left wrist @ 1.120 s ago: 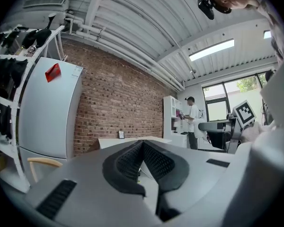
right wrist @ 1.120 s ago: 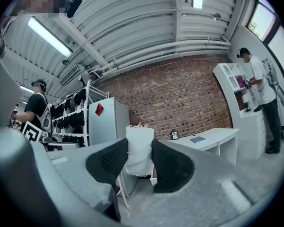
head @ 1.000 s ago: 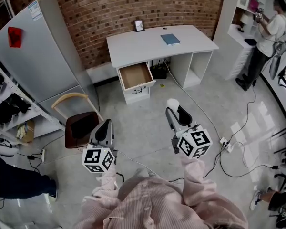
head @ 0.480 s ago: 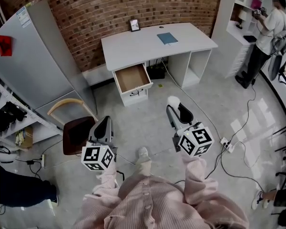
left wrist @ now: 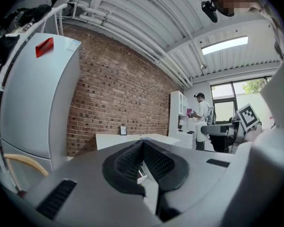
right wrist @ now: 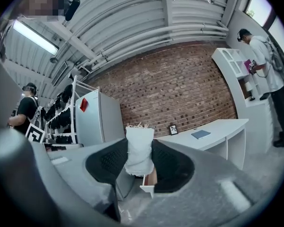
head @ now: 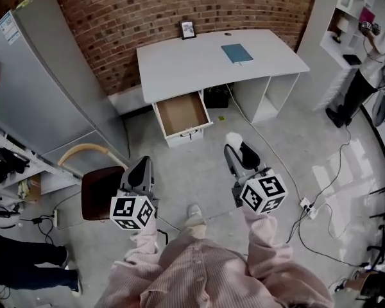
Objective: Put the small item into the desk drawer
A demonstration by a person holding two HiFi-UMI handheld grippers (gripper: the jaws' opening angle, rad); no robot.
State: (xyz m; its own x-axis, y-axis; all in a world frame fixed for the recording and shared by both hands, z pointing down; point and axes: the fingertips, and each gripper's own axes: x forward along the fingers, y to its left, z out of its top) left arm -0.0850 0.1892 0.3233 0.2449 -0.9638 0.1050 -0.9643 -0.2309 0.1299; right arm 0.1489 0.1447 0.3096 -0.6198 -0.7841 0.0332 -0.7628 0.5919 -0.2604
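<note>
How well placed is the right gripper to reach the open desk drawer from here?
Probably not yet: the right gripper, shut on the white bundle, hangs short of the open drawer. Only floor lies between, so stepping closer should do.

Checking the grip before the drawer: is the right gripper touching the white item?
Touching. The right gripper view shows the right gripper shut on the white item, both jaws pressing its sides with no gap.

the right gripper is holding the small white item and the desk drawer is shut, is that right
Not quite. The desk drawer is pulled open, not shut; the head view shows its empty brown inside. The rest holds: the right gripper is closed on the small white item.
</note>
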